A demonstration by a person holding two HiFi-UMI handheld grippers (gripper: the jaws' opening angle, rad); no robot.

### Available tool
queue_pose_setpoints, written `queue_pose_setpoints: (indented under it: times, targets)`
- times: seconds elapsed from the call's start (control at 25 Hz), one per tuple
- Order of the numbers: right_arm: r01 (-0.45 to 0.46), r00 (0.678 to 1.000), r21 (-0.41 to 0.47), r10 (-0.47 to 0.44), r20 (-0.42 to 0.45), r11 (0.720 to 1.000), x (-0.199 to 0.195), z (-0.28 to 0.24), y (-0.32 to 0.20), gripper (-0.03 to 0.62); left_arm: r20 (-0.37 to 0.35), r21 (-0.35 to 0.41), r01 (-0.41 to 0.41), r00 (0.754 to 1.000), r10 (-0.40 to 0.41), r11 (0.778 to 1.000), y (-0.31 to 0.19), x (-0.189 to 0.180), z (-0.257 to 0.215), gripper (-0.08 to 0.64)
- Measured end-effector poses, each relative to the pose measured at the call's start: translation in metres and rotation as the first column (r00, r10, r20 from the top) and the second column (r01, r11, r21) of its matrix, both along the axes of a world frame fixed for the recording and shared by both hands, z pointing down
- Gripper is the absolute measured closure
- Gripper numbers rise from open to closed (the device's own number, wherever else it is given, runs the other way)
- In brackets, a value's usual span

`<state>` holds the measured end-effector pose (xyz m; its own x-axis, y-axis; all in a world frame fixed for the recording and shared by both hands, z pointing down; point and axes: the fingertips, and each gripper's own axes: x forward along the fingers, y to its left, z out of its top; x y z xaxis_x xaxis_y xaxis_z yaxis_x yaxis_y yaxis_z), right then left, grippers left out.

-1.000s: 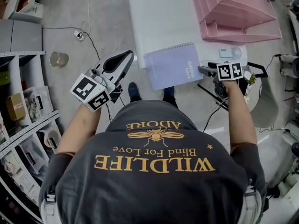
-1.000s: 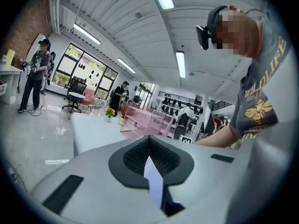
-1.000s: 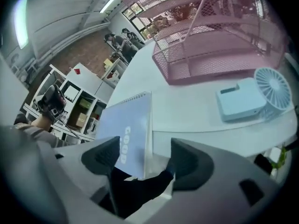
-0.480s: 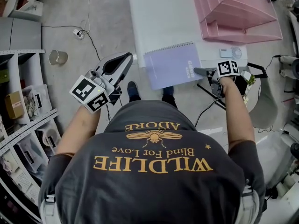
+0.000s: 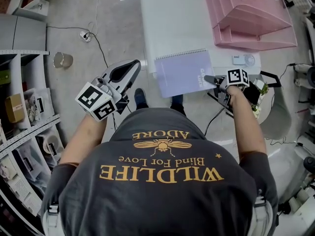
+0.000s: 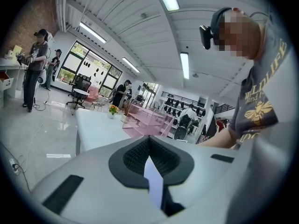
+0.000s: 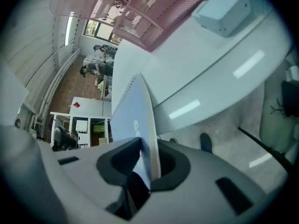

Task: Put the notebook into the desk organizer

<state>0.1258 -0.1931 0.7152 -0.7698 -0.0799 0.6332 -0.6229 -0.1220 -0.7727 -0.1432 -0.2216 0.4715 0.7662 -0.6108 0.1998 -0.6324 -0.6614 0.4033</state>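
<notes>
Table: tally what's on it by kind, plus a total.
notebook: 1
desk organizer: 1
small white box: 1 (the round piece beside it is counted with it; I can't tell if it is separate)
Total on the table: 3

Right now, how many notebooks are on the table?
1: the purple spiral notebook overhangs the table's near edge, short of the pink desk organizer. None seems hidden.
</notes>
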Motion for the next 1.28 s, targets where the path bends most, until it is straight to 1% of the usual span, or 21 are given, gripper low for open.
queue_pose_setpoints:
  times: [0.08, 0.2, 0.28, 0.32, 0.36, 0.44, 0.52, 0.64, 0.76, 0.88, 0.96, 1.04, 1.12, 1.28]
  targets:
    - [-0.022, 0.999, 0.031, 0.021, 0.030, 0.999, -0.005, -0.019, 0.002, 0.558, -0.006, 0.002, 0.002, 1.000, -0.002, 1.000, 0.001, -0.001, -0.001, 0.558]
    - [-0.029, 0.996, 0.112, 0.019, 0.088, 0.993, -0.013, -0.050, 0.001, 0.561, -0.017, 0.008, 0.001, 1.000, -0.001, 1.000, 0.001, -0.001, -0.003, 0.558]
    - [-0.011, 0.995, 0.176, -0.006, 0.100, 0.984, -0.016, -0.071, 0.000, 0.561, -0.023, 0.017, 0.000, 1.000, 0.000, 1.000, 0.001, -0.001, -0.006, 0.558]
    - [0.001, 0.994, 0.210, -0.024, 0.109, 0.978, -0.019, -0.083, -0.001, 0.563, -0.026, 0.022, -0.002, 1.000, 0.002, 1.000, 0.001, -0.001, -0.008, 0.558]
    - [0.010, 0.990, 0.248, -0.045, 0.136, 0.969, -0.025, -0.097, -0.003, 0.563, -0.029, 0.028, -0.003, 1.000, 0.004, 1.000, 0.001, -0.001, -0.011, 0.558]
    - [0.027, 0.970, 0.337, -0.106, 0.217, 0.941, -0.041, -0.131, -0.010, 0.563, -0.038, 0.042, -0.007, 0.999, 0.009, 0.999, -0.001, 0.000, -0.019, 0.558]
    - [0.032, 0.958, 0.392, -0.139, 0.249, 0.920, -0.050, -0.158, -0.017, 0.563, -0.050, 0.058, -0.012, 0.999, 0.015, 0.998, -0.004, 0.000, -0.028, 0.558]
    - [0.034, 0.966, 0.445, -0.144, 0.216, 0.895, -0.054, -0.191, -0.031, 0.563, -0.065, 0.097, -0.028, 0.997, 0.035, 0.995, -0.013, -0.003, -0.046, 0.558]
    - [0.055, 0.976, 0.520, -0.157, 0.154, 0.852, -0.059, -0.224, -0.047, 0.563, -0.069, 0.155, -0.059, 0.995, 0.070, 0.986, -0.025, -0.011, -0.068, 0.558]
    - [0.075, 0.979, 0.576, -0.169, 0.111, 0.814, -0.064, -0.256, -0.058, 0.563, -0.053, 0.203, -0.091, 0.993, 0.104, 0.975, -0.034, -0.019, -0.089, 0.558]
    - [0.083, 0.981, 0.608, -0.174, 0.091, 0.790, -0.062, -0.280, -0.068, 0.563, -0.034, 0.237, -0.113, 0.992, 0.124, 0.965, -0.045, -0.017, -0.102, 0.558]
    - [0.083, 0.981, 0.639, -0.176, 0.083, 0.765, -0.056, -0.305, -0.082, 0.563, -0.016, 0.271, -0.132, 0.990, 0.142, 0.953, -0.057, -0.008, -0.116, 0.558]
    - [0.083, 0.979, 0.669, -0.185, 0.083, 0.739, -0.046, -0.332, -0.096, 0.563, -0.013, 0.293, -0.137, 0.989, 0.147, 0.946, -0.071, 0.006, -0.130, 0.558]
    - [0.102, 0.975, 0.733, -0.216, 0.062, 0.673, -0.017, -0.388, -0.138, 0.563, -0.025, 0.332, -0.095, 0.994, 0.109, 0.938, -0.116, 0.040, -0.155, 0.558]
